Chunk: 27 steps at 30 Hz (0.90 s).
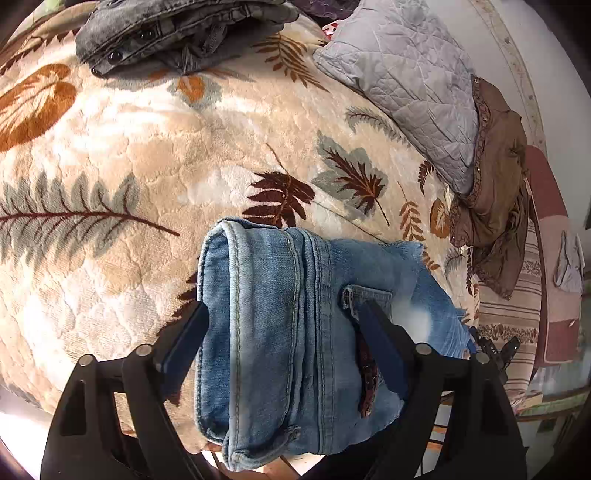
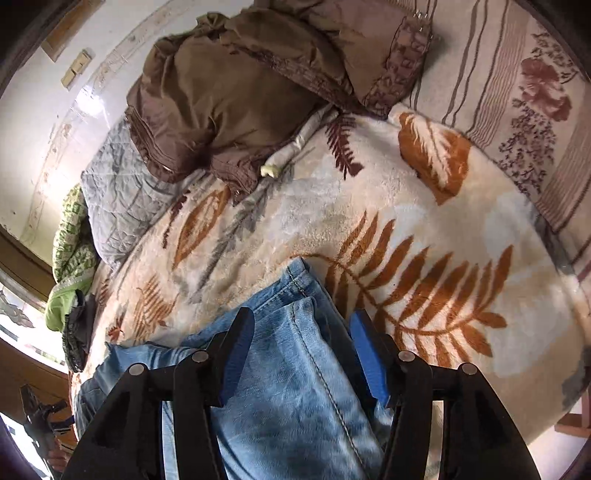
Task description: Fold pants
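Folded light blue jeans (image 1: 280, 325) lie on the leaf-patterned blanket (image 1: 147, 147) near the bed's front edge. My left gripper (image 1: 282, 306) is open above the waistband end: one blue pad sits beside the folded edge and the other rests over the back pocket, neither pressing. In the right wrist view the leg end of the jeans (image 2: 295, 369) runs between the spread fingers of my open right gripper (image 2: 301, 317), with the hem corner just ahead of the tips. The right gripper's tip also shows at the far side of the jeans (image 1: 495, 347).
Folded grey jeans (image 1: 177, 33) lie at the far side of the bed. A grey quilted pillow (image 1: 402, 85) and a crumpled brown garment (image 2: 229, 92) sit by the wall. A green cloth (image 2: 70, 251) and a striped blanket (image 2: 517, 92) flank the bed.
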Tool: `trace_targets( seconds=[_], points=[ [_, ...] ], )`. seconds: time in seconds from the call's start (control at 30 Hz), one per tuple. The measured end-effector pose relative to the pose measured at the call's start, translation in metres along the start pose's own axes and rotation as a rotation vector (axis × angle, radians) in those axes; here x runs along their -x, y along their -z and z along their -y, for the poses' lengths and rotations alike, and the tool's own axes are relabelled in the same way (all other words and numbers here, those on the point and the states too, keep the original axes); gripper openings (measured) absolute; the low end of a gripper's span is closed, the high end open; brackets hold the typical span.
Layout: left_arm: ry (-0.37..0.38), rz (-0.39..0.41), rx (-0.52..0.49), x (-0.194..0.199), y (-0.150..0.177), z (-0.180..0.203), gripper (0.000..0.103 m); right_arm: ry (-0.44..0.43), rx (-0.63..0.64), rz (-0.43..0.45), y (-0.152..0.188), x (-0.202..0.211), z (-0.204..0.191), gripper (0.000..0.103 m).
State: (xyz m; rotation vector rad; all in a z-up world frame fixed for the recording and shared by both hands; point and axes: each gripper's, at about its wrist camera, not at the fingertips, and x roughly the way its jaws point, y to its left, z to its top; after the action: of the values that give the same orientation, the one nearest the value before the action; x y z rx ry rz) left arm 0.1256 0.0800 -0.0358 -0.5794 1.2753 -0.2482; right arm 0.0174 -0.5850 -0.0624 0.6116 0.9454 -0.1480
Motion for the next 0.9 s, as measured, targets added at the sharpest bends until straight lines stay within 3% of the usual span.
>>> trace_targets(
  seconds=[0.03,0.07,0.13,0.2,0.27,0.33,0.37,0.43,0.53,0.6,0.63,0.67,0.73,0.83,0.9],
  points=[
    [0.03,-0.01,-0.001,-0.002,0.002,0.003,0.036,-0.016,0.044,-0.03,-0.002,-0.008,-0.007,0.045],
    [0.045,-0.009,-0.017,0.0,0.006,0.009,0.015,0.005,0.106,-0.041,-0.005,-0.011,-0.017,0.002],
    [0.038,0.051,-0.067,0.011,0.015,0.023,0.014,-0.014,0.166,0.058,-0.016,0.007,-0.032,0.002],
    [-0.015,0.093,-0.102,0.014,0.02,0.03,0.014,-0.056,0.112,0.157,-0.03,0.025,-0.029,0.002],
    [-0.081,0.103,-0.101,0.005,0.019,0.026,0.013,-0.034,0.075,0.125,-0.039,0.011,-0.018,0.002],
    [-0.143,0.077,-0.069,-0.009,0.015,0.012,0.013,0.059,0.076,0.018,-0.037,-0.023,-0.007,0.002],
    [-0.136,0.048,-0.036,-0.015,0.013,0.004,0.014,0.087,0.07,-0.033,-0.033,-0.038,-0.002,0.003],
    [-0.081,0.034,0.02,-0.011,0.012,-0.006,0.014,0.07,0.058,0.016,-0.027,-0.029,-0.001,0.009],
    [-0.053,0.071,0.008,0.018,0.023,-0.002,0.014,0.013,-0.006,0.095,-0.018,0.008,0.003,0.019],
    [-0.029,0.093,-0.022,0.043,0.04,0.006,0.021,-0.041,-0.022,0.125,-0.003,0.036,0.004,0.027],
    [-0.003,0.098,-0.039,0.055,0.051,0.011,0.039,-0.061,-0.019,0.124,0.007,0.048,0.002,0.032],
    [0.022,0.104,-0.042,0.064,0.064,0.015,0.065,-0.069,-0.015,0.12,0.019,0.058,0.002,0.039],
    [0.092,0.114,-0.047,0.077,0.093,0.02,0.086,-0.075,-0.027,0.109,0.043,0.073,0.003,0.048],
    [0.16,0.083,-0.089,0.07,0.125,0.031,0.086,-0.08,-0.114,0.089,0.074,0.081,0.018,0.055],
    [0.124,0.079,-0.113,0.053,0.132,0.033,0.086,-0.08,-0.173,0.066,0.087,0.075,0.026,0.055]
  ],
)
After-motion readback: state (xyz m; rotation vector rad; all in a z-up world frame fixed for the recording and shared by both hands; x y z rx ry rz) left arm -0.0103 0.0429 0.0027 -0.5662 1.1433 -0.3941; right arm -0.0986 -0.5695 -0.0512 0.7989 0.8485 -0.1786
